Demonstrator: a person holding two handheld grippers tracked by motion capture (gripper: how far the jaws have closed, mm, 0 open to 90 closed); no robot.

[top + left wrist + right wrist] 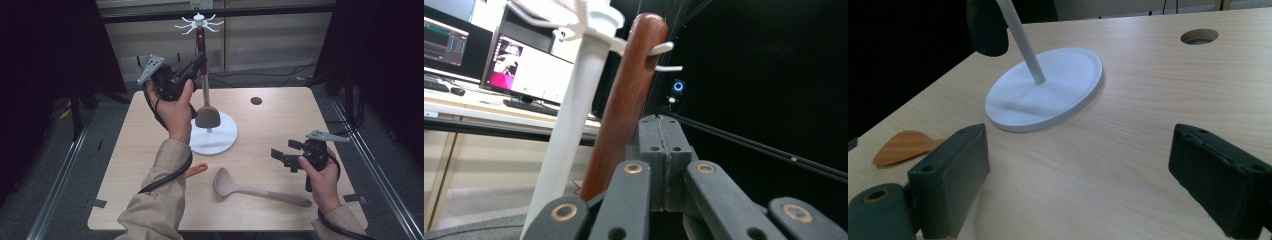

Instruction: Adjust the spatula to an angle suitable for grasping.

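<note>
Held high at the left: the left gripper [201,59], tongs pressed together with only a seam between them in the left gripper view [664,125], pinching nothing. Sits just beside the upper part of the wooden-handled utensil [629,100], apparently brushing its right flank.

Hangs there from a hook [659,48] at the top of the white rack [205,85], handle up near the crown [200,37], dark head [207,117] down low, just above the round base [222,142]. Probably light and stiff: smooth reddish wood, rounded, somewhat slippery for flat pads. Free to swing on the hook, so likely to pivot away under a sideways nudge. Best taken across the wooden shaft a little below the hook, squarely, then lifted up and off the prong rather than pulled outward. Worth watching the rack too: slim pole, could rock on its base.

Lower on the table [280,120], half hidden by the left sleeve: an orange spatula [197,170]. Right of it, lying flat, a taupe ladle [235,186].

Far right, low over the tabletop: the right gripper [279,156], tongs spread wide [1078,175], bare wood between them, well apart from the rack.
</note>
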